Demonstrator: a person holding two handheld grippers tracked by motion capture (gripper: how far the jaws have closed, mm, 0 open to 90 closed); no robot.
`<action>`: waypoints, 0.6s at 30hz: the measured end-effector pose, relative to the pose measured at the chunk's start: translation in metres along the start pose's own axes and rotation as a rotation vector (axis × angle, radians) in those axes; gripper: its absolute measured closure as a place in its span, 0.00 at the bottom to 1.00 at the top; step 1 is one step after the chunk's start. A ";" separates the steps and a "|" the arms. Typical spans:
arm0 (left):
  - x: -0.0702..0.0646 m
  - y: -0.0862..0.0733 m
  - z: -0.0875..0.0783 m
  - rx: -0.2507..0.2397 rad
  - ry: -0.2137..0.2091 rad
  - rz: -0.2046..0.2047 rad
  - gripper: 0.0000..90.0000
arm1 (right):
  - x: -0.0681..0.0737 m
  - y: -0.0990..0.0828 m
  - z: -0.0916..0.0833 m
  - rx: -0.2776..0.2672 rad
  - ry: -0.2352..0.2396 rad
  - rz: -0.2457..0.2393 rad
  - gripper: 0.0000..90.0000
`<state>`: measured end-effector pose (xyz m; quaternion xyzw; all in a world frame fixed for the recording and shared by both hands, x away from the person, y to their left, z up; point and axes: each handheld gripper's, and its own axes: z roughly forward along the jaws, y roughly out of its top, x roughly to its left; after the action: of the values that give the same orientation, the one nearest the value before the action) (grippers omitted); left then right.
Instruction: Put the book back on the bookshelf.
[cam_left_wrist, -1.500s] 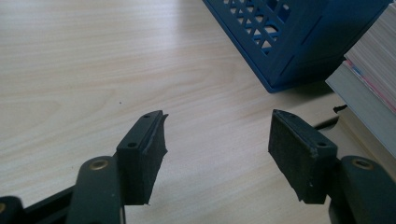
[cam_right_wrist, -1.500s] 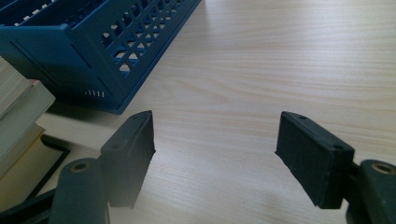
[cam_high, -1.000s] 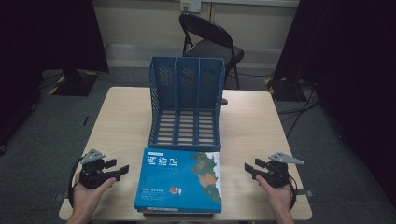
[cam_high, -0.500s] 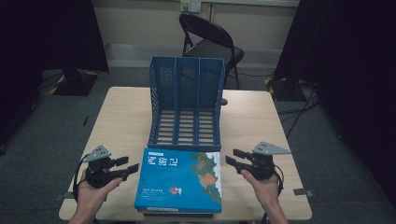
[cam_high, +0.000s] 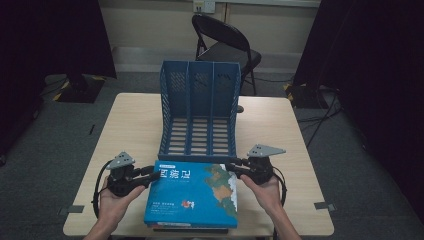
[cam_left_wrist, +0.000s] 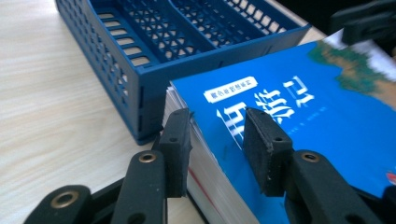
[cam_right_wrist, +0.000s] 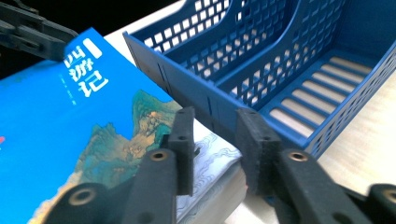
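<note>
A thick blue book (cam_high: 192, 197) lies on top of a small stack at the table's front middle, just before a blue file rack (cam_high: 199, 115) that lies on its back. My left gripper (cam_high: 155, 175) is at the book's far left corner. In the left gripper view its jaws (cam_left_wrist: 217, 116) straddle that corner of the book (cam_left_wrist: 327, 107), one pad beside the pages and one over the cover. They have just been closing and still stand apart. My right gripper (cam_high: 231, 167) is at the far right corner. Its jaws (cam_right_wrist: 215, 112) have also been closing, over the book's corner (cam_right_wrist: 56, 121) and the rack's wall (cam_right_wrist: 289, 56).
The wooden table (cam_high: 130, 125) has bare room left and right of the rack. A black folding chair (cam_high: 225, 45) stands behind the table. The stack's lower books (cam_high: 190, 227) peek out at the front edge. Dark curtains hang at both sides.
Both hands have moved inward from the table's sides to the book's far corners, and both pairs of jaws have narrowed. The book and the rack have not moved.
</note>
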<state>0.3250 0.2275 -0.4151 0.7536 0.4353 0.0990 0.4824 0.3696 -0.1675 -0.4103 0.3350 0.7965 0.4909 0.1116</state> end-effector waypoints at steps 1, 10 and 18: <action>0.001 -0.001 -0.001 -0.009 -0.009 -0.004 0.67 | -0.002 -0.002 0.001 -0.005 0.010 0.011 0.75; -0.001 -0.007 0.003 -0.026 -0.011 0.000 0.64 | 0.001 -0.006 0.004 0.006 0.007 0.014 0.74; 0.000 -0.003 0.007 -0.014 -0.025 0.004 0.66 | 0.003 -0.009 -0.003 0.016 0.000 0.006 0.74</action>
<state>0.3276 0.2232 -0.4208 0.7522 0.4270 0.0936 0.4931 0.3618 -0.1698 -0.4165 0.3383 0.7992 0.4850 0.1075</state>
